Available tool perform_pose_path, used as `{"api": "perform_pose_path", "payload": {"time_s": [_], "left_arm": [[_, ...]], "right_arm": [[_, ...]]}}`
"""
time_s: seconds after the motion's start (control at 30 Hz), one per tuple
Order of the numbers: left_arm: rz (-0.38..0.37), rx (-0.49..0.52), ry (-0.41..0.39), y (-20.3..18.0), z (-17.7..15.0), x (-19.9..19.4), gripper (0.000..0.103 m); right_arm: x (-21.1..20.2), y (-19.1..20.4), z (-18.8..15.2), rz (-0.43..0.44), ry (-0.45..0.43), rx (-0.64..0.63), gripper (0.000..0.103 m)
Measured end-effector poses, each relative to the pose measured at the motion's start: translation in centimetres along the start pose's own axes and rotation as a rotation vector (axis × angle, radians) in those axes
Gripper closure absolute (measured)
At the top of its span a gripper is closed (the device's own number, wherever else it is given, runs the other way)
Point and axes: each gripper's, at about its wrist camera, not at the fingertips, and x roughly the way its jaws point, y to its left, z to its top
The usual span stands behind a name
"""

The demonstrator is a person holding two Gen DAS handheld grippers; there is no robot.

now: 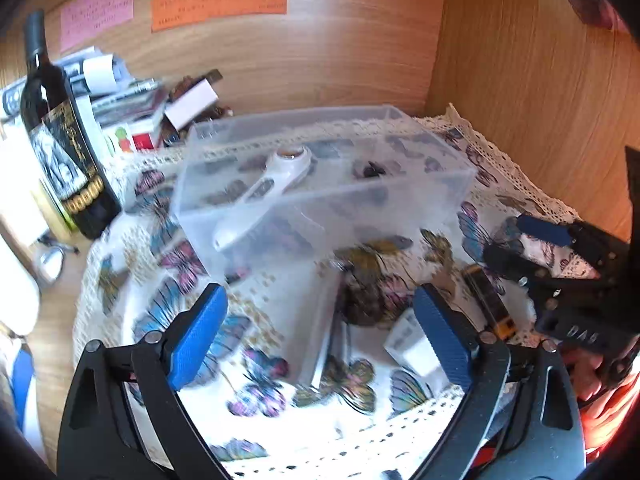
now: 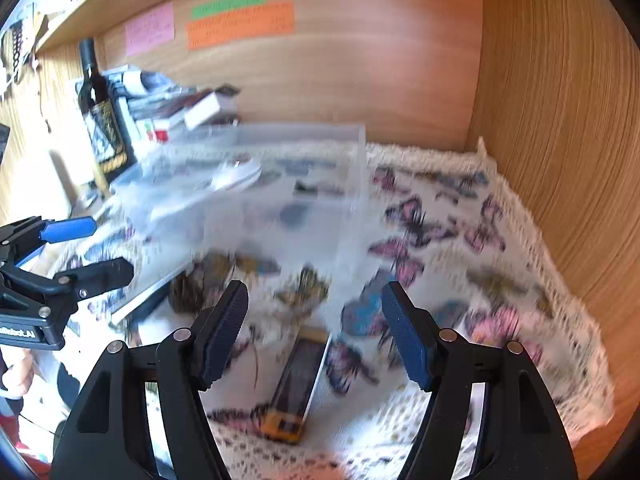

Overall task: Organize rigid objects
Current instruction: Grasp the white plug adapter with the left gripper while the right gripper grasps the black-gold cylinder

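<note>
A clear plastic box (image 1: 360,216) stands on the butterfly cloth (image 1: 188,256). Inside it lie a white handheld device (image 1: 260,196) and a small black item (image 1: 372,170). My left gripper (image 1: 320,336) is open wide in front of the box, above a flat grey piece (image 1: 308,320) and a small white block (image 1: 412,348), gripping neither. In the right wrist view my right gripper (image 2: 316,332) is open over a long black-and-yellow object (image 2: 298,380) on the cloth, without touching it. The box (image 2: 256,200) is blurred there. Each gripper shows in the other's view: right gripper (image 1: 504,238), left gripper (image 2: 112,248).
A dark wine bottle (image 1: 60,140) and a pile of books and small boxes (image 1: 132,96) crowd the back left. Coloured paper notes (image 1: 218,2) hang on the wooden back wall. A wooden side wall (image 1: 540,80) closes the right. The lace cloth edge (image 2: 560,280) runs along it.
</note>
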Motion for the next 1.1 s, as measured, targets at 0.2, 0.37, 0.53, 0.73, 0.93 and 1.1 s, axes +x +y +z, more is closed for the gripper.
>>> {"api": "perform_pose_path", "payload": {"time_s": [0.2, 0.37, 0.53, 0.73, 0.93, 1.1], "left_arm": [[-0.057, 0.009, 0.003, -1.7, -1.5, -0.4, 0.029], [-0.094, 0.020, 0.013, -3.2, -2.1, -0.2, 0.039], [-0.127, 0.023, 0.061, -4.0, -2.5, 1.3, 0.046], [-0.137, 0.021, 0.106, -4.5, -3.0, 3.3, 0.053], [-0.121, 0.015, 0.074, -4.1, -3.0, 2.9, 0.053], [-0.115, -0.006, 0.032, -3.2, -2.3, 1.6, 0.053]], "right_arm": [[1.2, 0.6, -1.7, 0.040, 0.067, -0.013, 0.048], [2.5, 0.6, -2.6, 0.046, 0.116, -0.014, 0.074], [2.1, 0.3, -2.8, 0.038, 0.101, 0.001, 0.082], [1.5, 0.1, -2.9, 0.023, 0.075, 0.004, 0.082], [0.6, -0.2, -2.1, 0.016, 0.036, 0.010, 0.082], [-0.5, -0.5, -0.8, 0.010, -0.008, 0.020, 0.082]]}}
